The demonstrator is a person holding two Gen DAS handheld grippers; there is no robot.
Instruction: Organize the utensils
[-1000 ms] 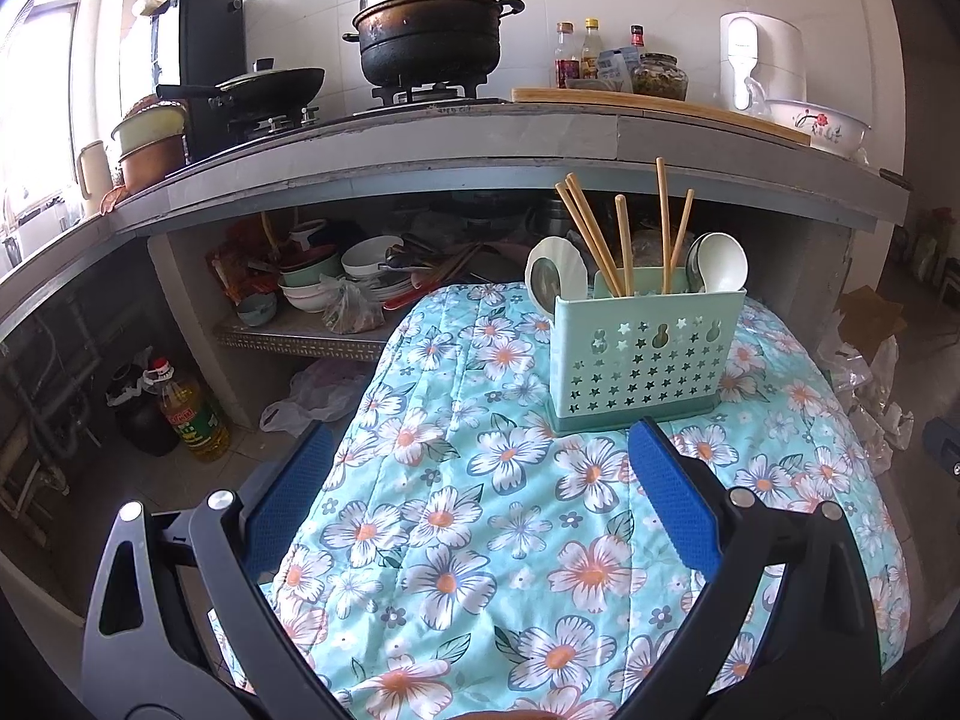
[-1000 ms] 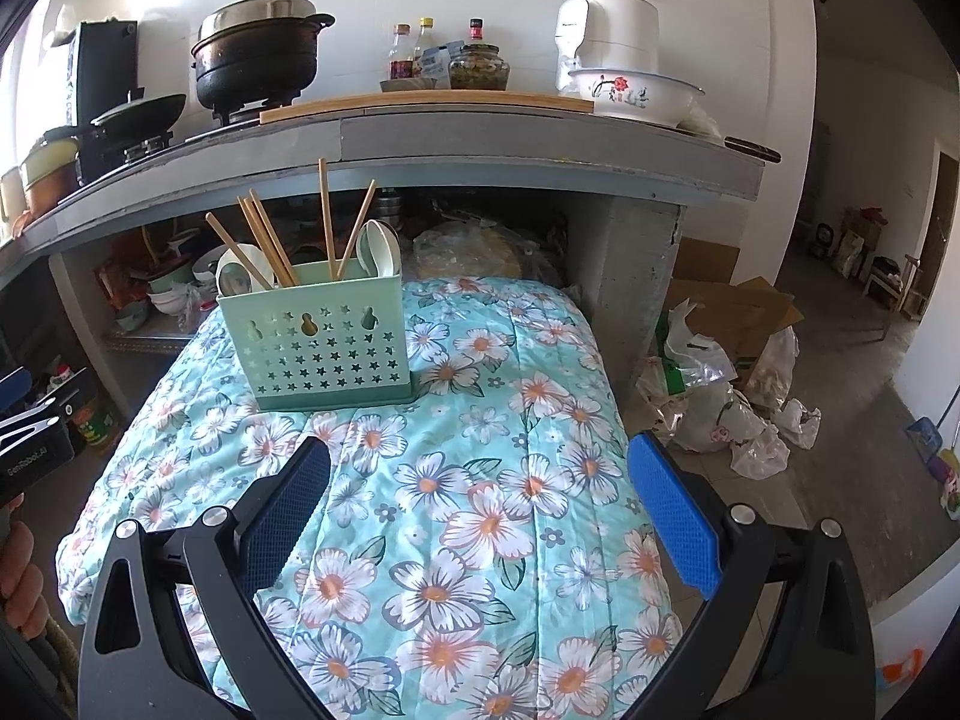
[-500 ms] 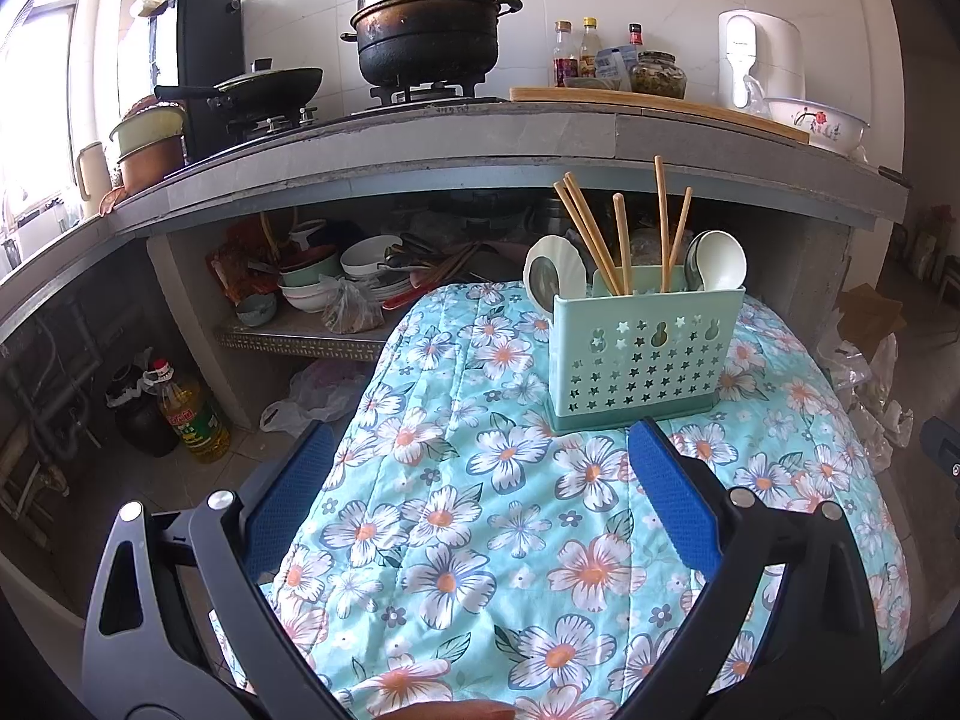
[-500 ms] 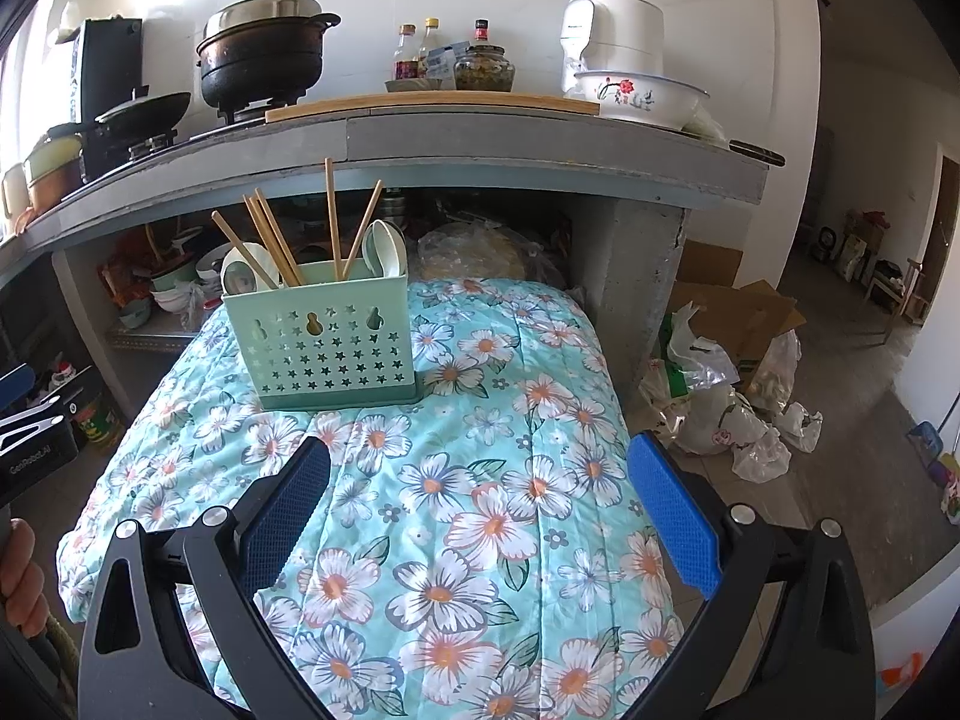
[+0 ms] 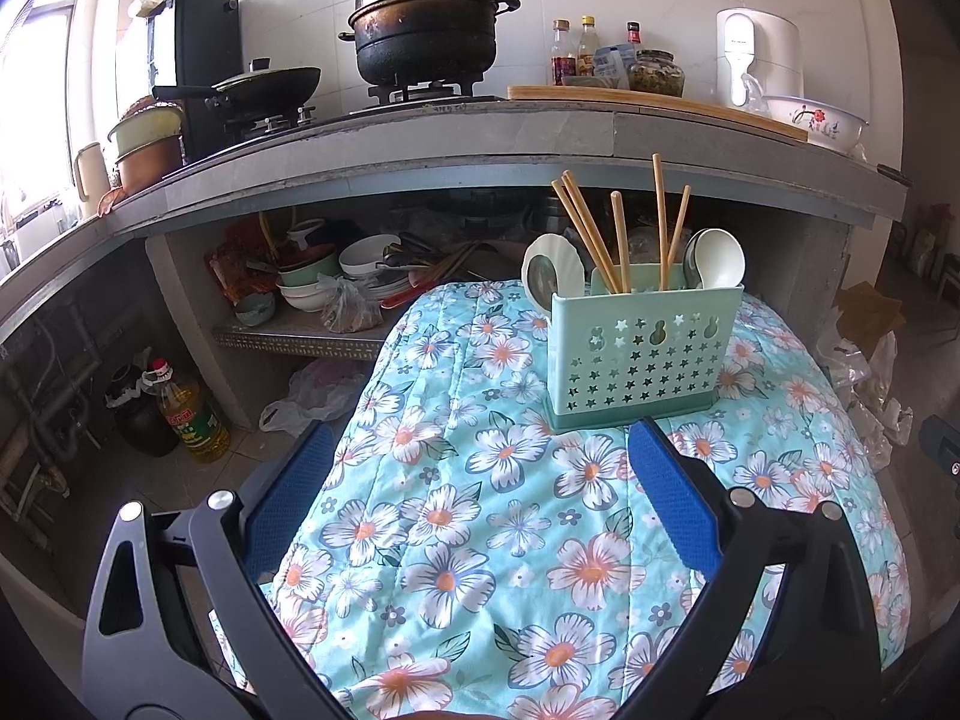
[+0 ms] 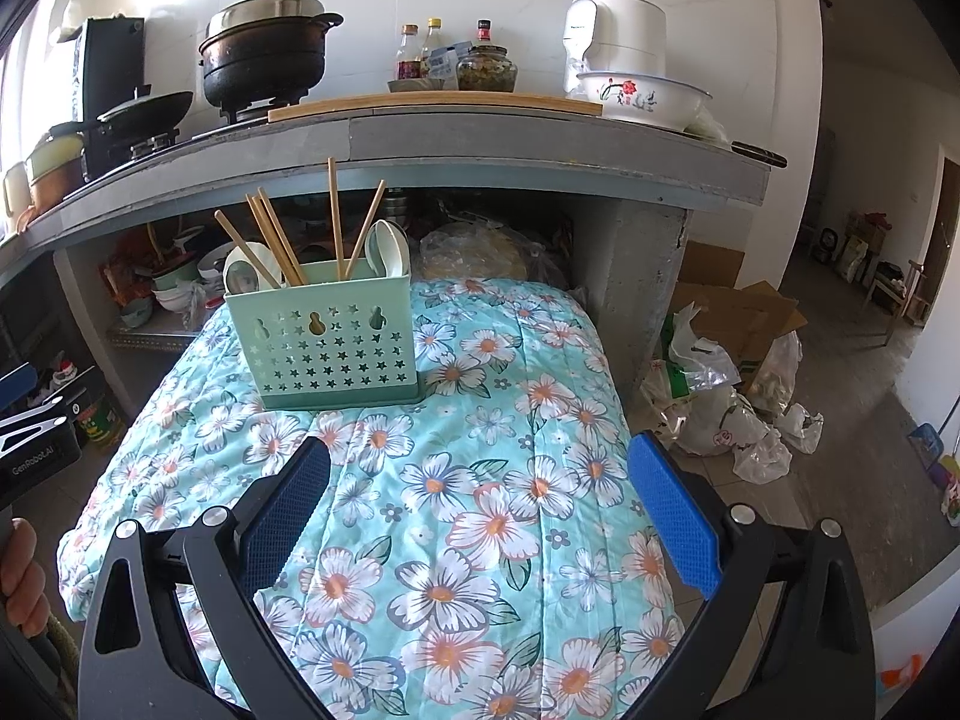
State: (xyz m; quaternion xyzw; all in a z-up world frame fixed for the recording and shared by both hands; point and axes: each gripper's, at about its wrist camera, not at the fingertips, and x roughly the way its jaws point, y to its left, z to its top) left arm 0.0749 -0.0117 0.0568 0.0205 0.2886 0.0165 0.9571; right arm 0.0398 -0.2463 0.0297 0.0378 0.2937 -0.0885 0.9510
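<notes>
Utensil holder [image 5: 643,354] — mint plastic, star-punched, upright at the far end of the floral cloth [image 5: 480,528]. Contents: chopsticks [image 5: 618,228] in the middle, spoons [image 5: 714,258] at both ends (exact compartments not discernible). No loose utensils visible on the cloth. Left gripper [image 5: 480,492] and right gripper [image 6: 480,498] — fingers spread wide, holding nothing, both short of the holder. Task judged essentially complete.

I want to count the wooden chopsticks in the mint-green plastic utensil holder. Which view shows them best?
The left wrist view: the wooden chopsticks fan apart against the dark shelf. In the right wrist view the chopsticks are off-centre, and some overlap the white spoons.
</notes>
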